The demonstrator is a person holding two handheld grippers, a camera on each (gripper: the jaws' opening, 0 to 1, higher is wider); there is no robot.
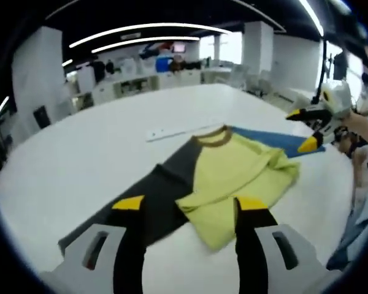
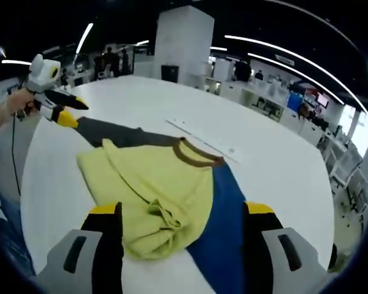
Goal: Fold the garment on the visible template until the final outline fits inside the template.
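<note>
Yellow-green fabric with a brown collar, the garment (image 1: 233, 177) lies near the middle of the white bench (image 1: 80, 159), resting on the template: a dark grey panel (image 1: 153, 202) shows on one side of it and a blue panel (image 2: 224, 226) on the other, apparently two halves of one flat sheet. The shirt looks partly folded, I judge: in the right gripper view its near part is bunched into soft, wrinkled rolls (image 2: 153, 226), and one edge runs as a diagonal crease across the body. The outline is ragged and, in the left gripper view, a corner of cloth (image 1: 218, 229) spills off the grey panel onto bare bench, so tidy folds and a final fit inside the template remain to be done. A pale strip (image 2: 202, 139) lies beyond the collar.

The left tool (image 1: 190, 205) hangs above the near hem, jaws spread apart and holding nothing. The right tool (image 2: 181, 211) hovers over the bunched end, likewise parted and empty; from the left gripper view it appears off to the side, apart from the cloth
</note>
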